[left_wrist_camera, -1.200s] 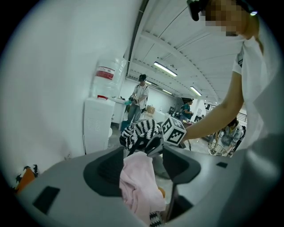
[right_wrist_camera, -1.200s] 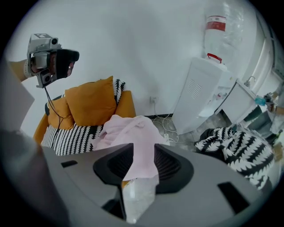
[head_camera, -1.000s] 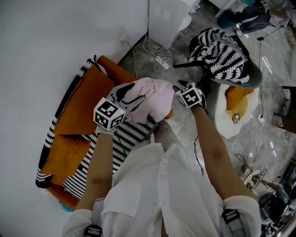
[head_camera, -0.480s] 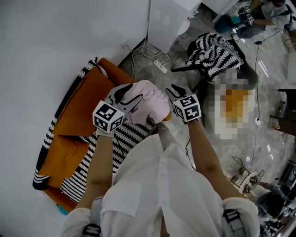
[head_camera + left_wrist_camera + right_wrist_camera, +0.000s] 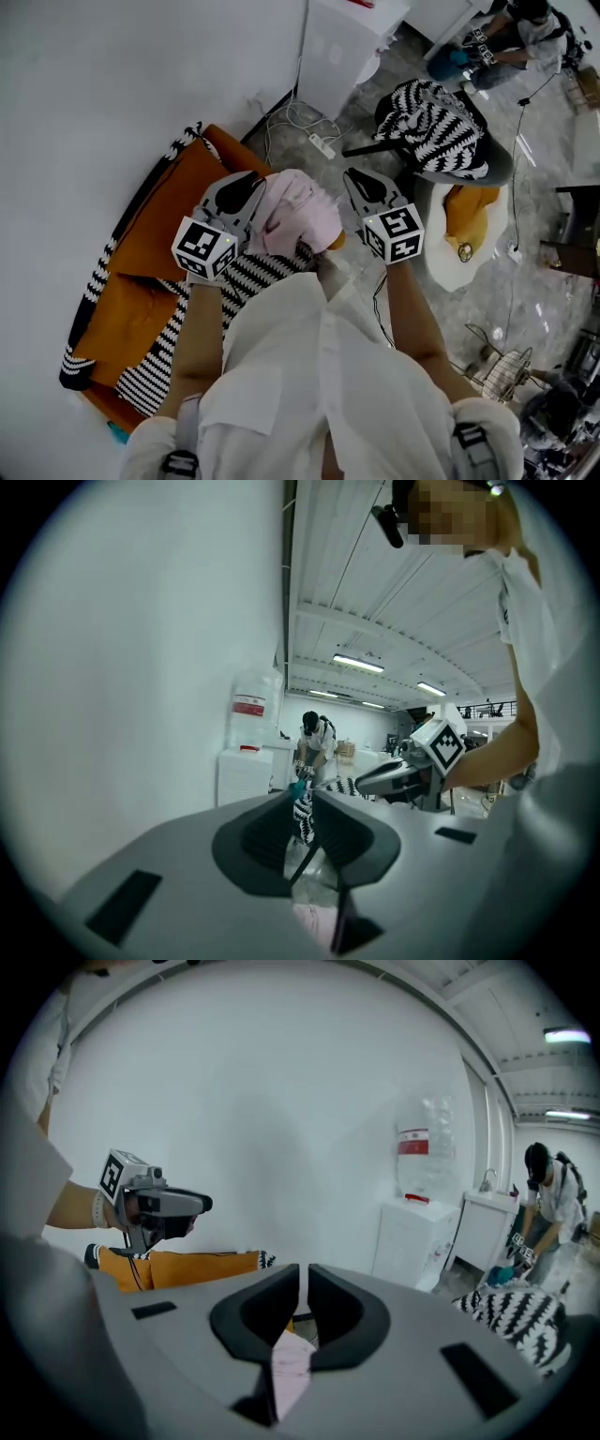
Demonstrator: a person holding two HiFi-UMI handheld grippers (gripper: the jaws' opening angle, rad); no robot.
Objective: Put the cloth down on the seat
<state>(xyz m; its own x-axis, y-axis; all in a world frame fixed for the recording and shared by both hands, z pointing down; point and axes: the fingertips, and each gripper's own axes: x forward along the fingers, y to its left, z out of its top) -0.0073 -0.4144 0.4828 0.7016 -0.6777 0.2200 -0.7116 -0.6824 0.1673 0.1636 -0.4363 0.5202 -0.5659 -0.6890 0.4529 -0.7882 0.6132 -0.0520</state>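
My right gripper (image 5: pixel 302 1274) fills the bottom centre of the frame. Its jaws have just been closing and stand almost together, with the pink cloth (image 5: pixel 291 1368) pinched between them low down. At the left edge a hand holds the left gripper (image 5: pixel 192 1204) above the orange seat (image 5: pixel 187 1265). A white wall (image 5: pixel 281 1101) runs behind. At right stand a white cabinet (image 5: pixel 412 1237) and a bending person (image 5: pixel 548 1194), with striped fabric (image 5: pixel 516 1316) at the lower right.
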